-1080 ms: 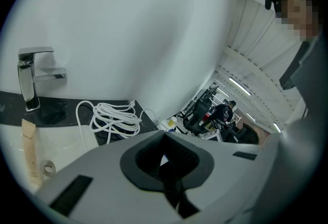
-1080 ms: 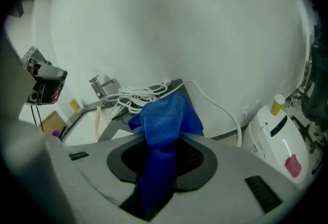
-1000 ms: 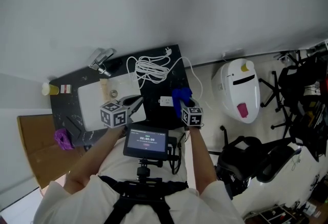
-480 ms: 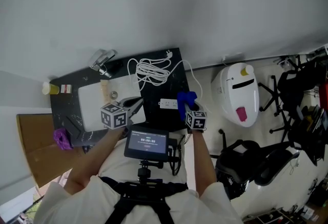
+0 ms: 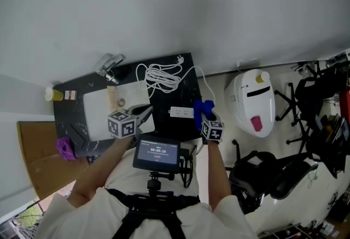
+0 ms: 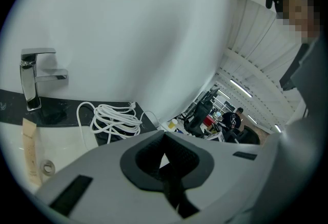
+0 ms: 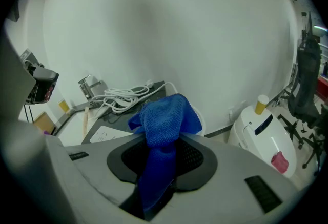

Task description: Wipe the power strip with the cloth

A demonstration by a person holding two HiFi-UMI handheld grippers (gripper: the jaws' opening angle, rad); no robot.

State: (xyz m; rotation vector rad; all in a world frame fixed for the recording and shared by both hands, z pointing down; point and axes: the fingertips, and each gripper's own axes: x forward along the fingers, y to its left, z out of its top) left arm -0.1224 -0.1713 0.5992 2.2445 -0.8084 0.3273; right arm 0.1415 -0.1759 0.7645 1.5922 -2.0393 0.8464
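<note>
The white power strip [image 5: 176, 112] lies on the black counter [image 5: 186, 65], and its white cable [image 5: 161, 75] is coiled behind it. My right gripper [image 5: 201, 116] is shut on the blue cloth [image 5: 203, 109], just right of the strip by the counter's right edge. In the right gripper view the blue cloth [image 7: 163, 124] bunches up out of my right gripper [image 7: 161, 148], with the power strip [image 7: 109, 135] low at the left. My left gripper [image 5: 143, 112] is shut and empty over the sink's right rim, left of the strip. The left gripper [image 6: 164, 159] faces the cable [image 6: 115, 118].
A white sink basin [image 5: 98, 109] with a chrome faucet [image 5: 109, 63] takes the counter's left half. A yellow cup [image 5: 52, 94] and a purple thing [image 5: 64, 147] sit at the far left. A white appliance [image 5: 254, 102] and office chairs [image 5: 262, 172] stand on the floor at right.
My right gripper has moved right with the blue cloth, off the power strip toward the counter's right edge. The left gripper has stayed in place.
</note>
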